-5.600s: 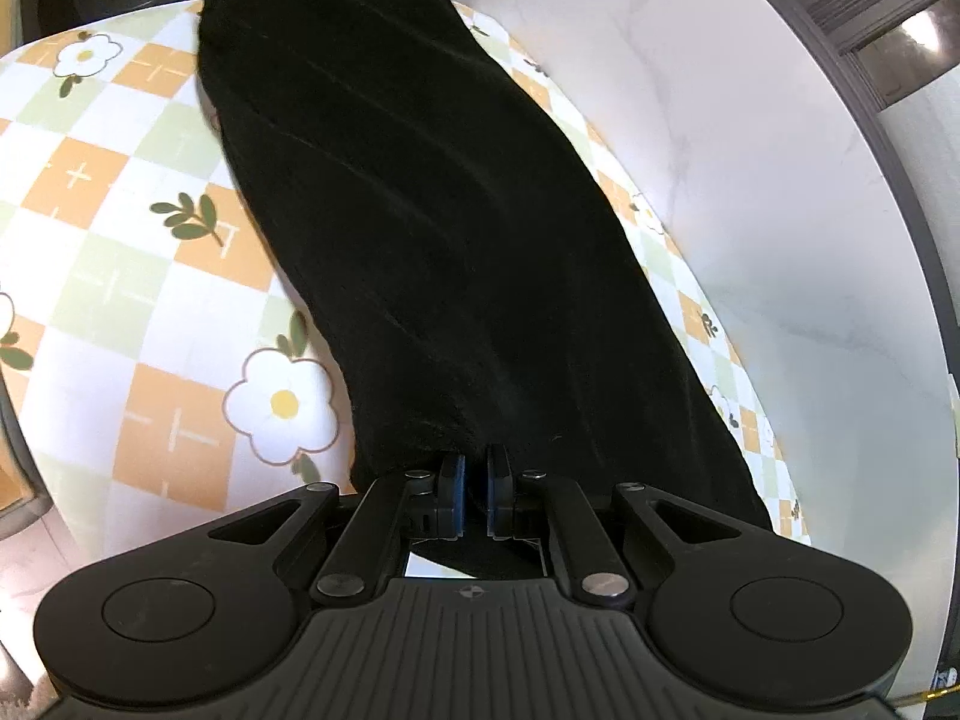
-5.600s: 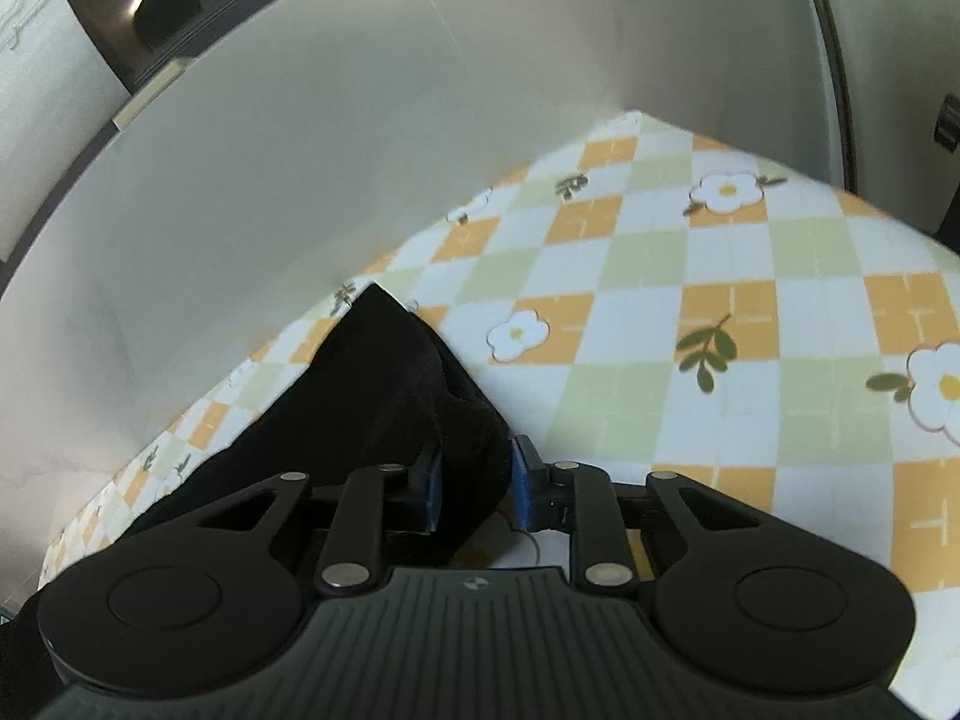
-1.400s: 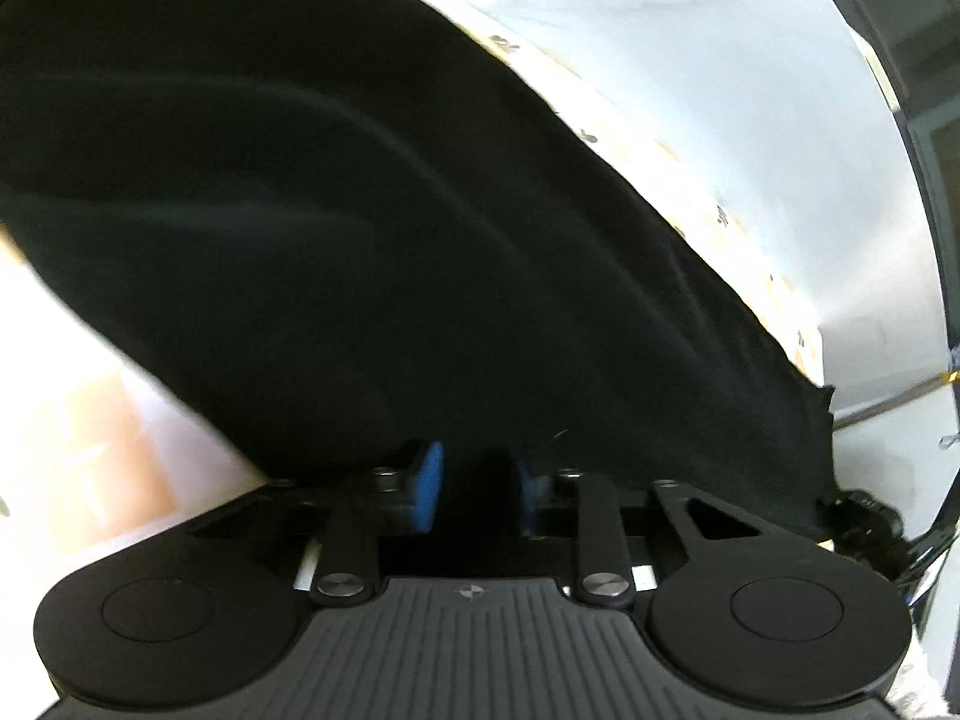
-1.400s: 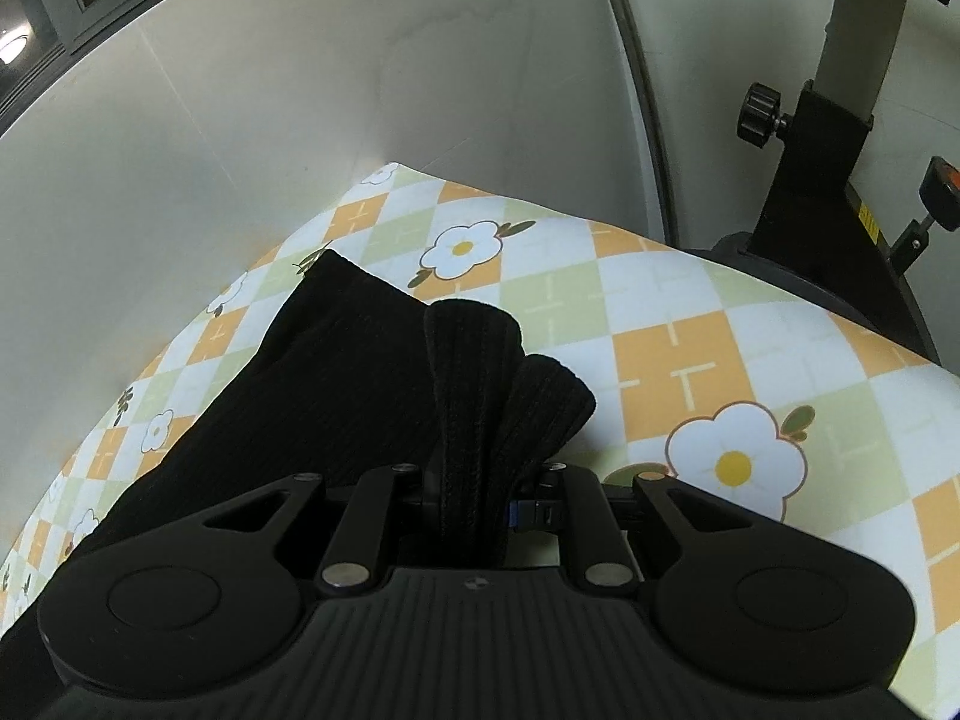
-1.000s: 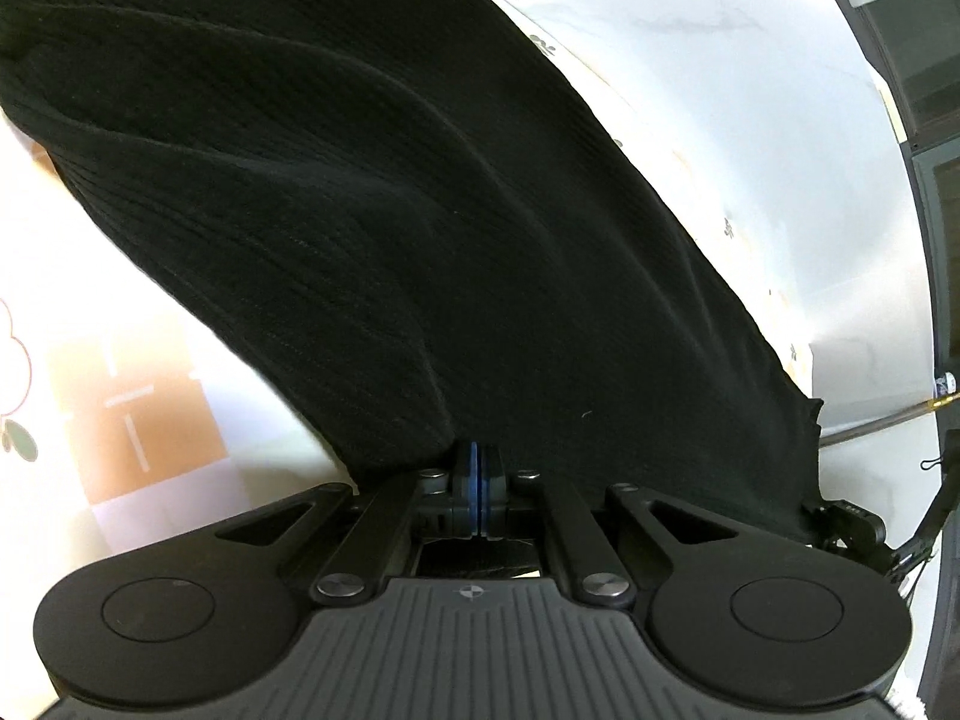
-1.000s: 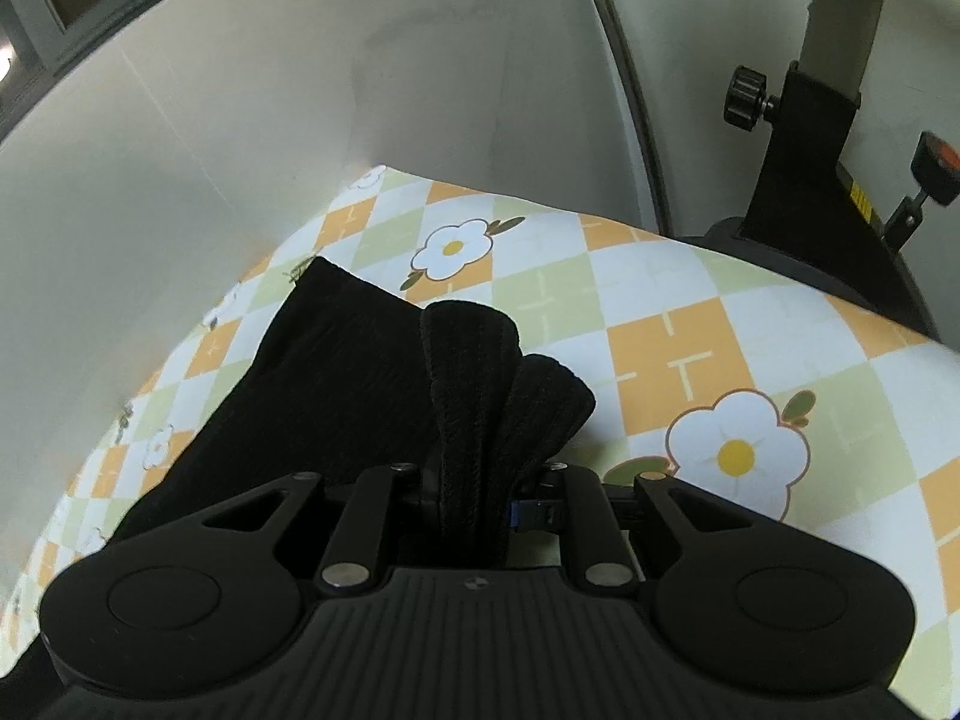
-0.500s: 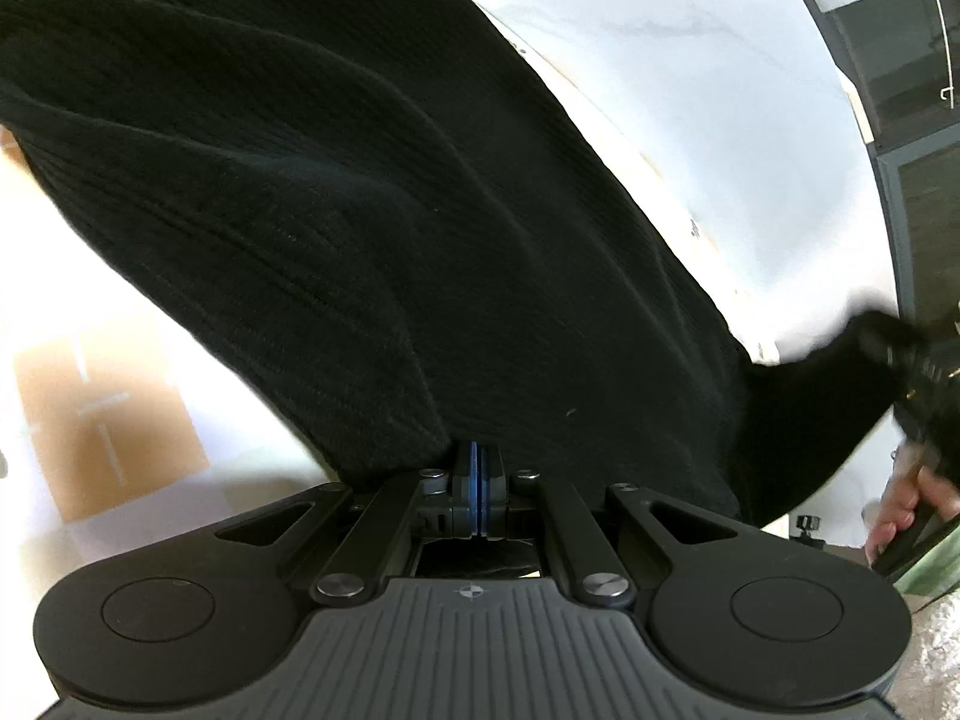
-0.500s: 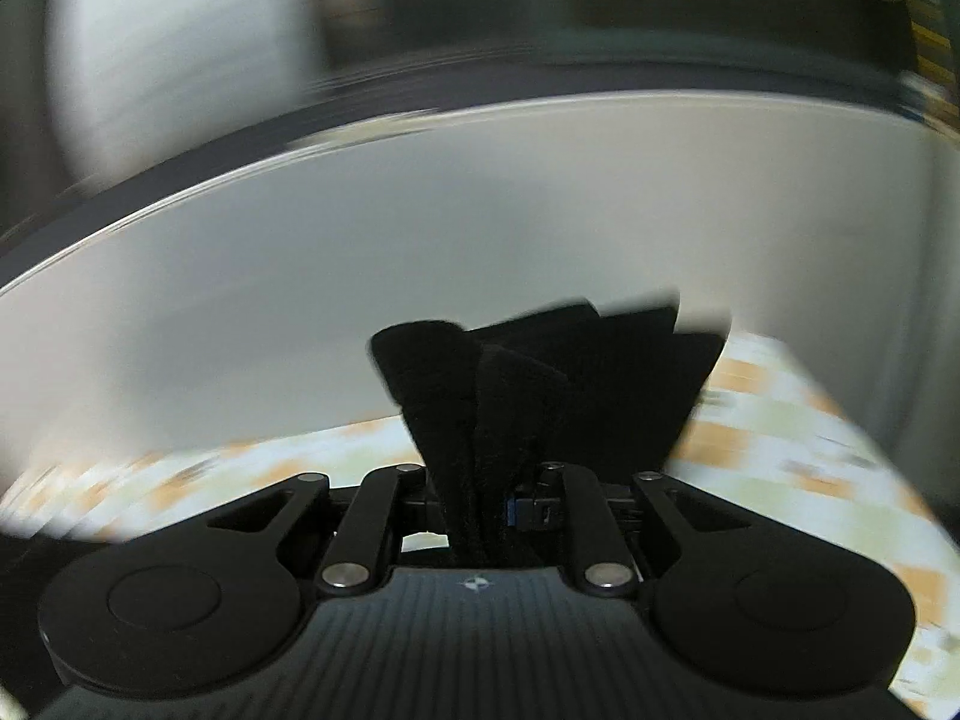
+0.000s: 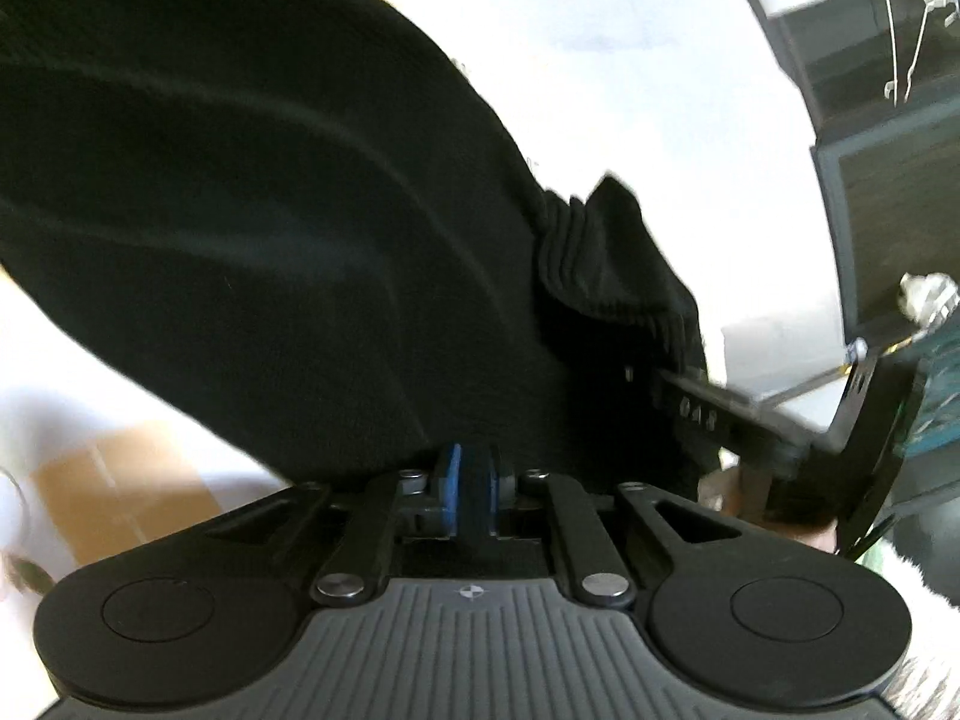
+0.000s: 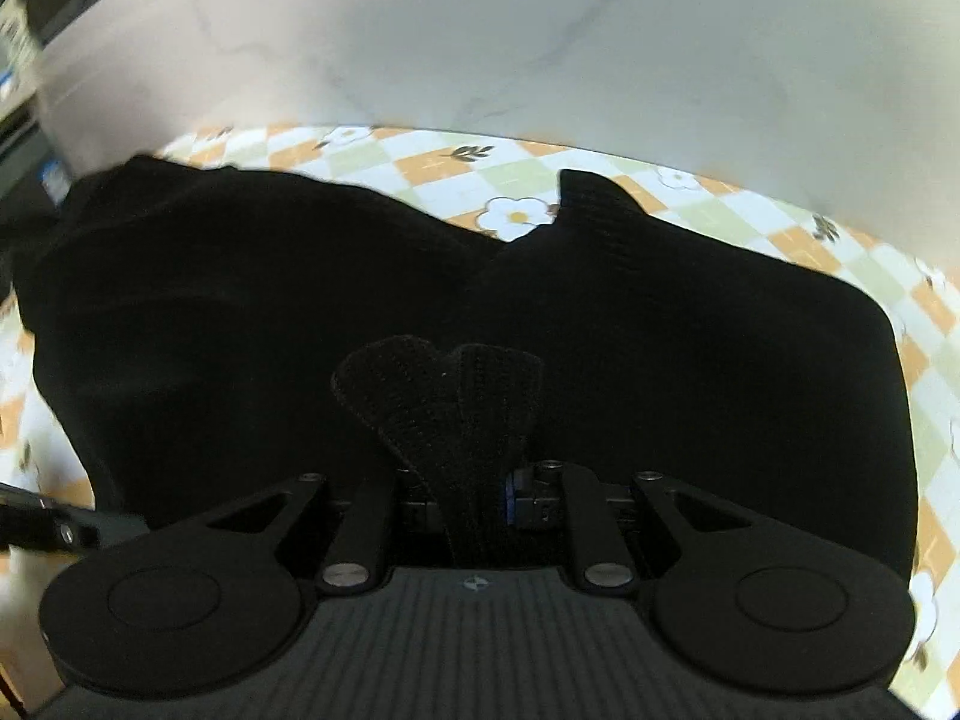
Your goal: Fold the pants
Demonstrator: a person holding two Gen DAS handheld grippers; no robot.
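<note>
Left tongs (image 9: 473, 480) — blue pads (image 9: 450, 479) are pressing narrowly on a fold of the black pants (image 9: 252, 228), which are spreading up and to the left just ahead of them. Right tongs (image 10: 474, 495) — are clamping a bunched, ribbed strip of the pants (image 10: 660, 348), standing up between the fingers. Beyond these tongs the rest of the garment is lying across the checked flower cloth (image 10: 456, 171) that is covering the bench. To the right of the left tongs, the right tongs (image 9: 714, 414) are showing, gripping a ribbed corner of the same fabric. Farthest, a pale marbled wall (image 10: 540, 36) is rising behind the cloth.
</note>
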